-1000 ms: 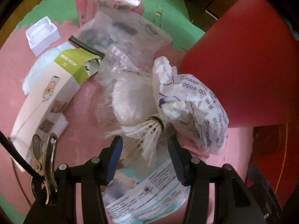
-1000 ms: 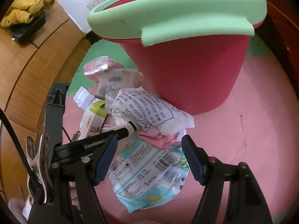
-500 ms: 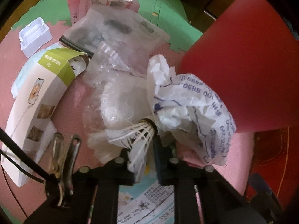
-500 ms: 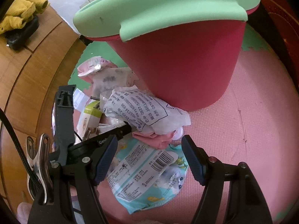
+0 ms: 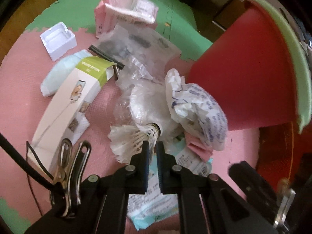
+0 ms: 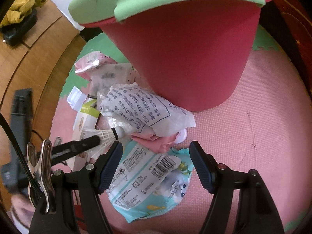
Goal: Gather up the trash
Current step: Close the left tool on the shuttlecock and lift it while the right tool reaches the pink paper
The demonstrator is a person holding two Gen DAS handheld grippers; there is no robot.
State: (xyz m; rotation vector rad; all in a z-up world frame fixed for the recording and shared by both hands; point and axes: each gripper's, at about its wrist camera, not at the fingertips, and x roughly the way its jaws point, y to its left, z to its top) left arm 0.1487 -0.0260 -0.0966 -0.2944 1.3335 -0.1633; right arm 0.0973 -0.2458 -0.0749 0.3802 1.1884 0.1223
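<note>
Since a sec ago the left hand-held gripper (image 5: 153,146) has closed onto the shuttlecock (image 5: 136,138) feathers, lifting slightly. Right hand-held gripper (image 6: 156,150) hangs wide open over the blue packet (image 6: 150,181), nr the red bucket (image 6: 185,58).

A home room: foam puzzle mats (image 6: 263,136), wooden floorboards (image 6: 39,62), a wall socket

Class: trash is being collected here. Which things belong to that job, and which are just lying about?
Job: red bucket; shuttlecock pinched by left gripper; crumpled printed bag; blue wrapper; open right gripper.

Lying about: yellow cloth; wooden floor.
</note>
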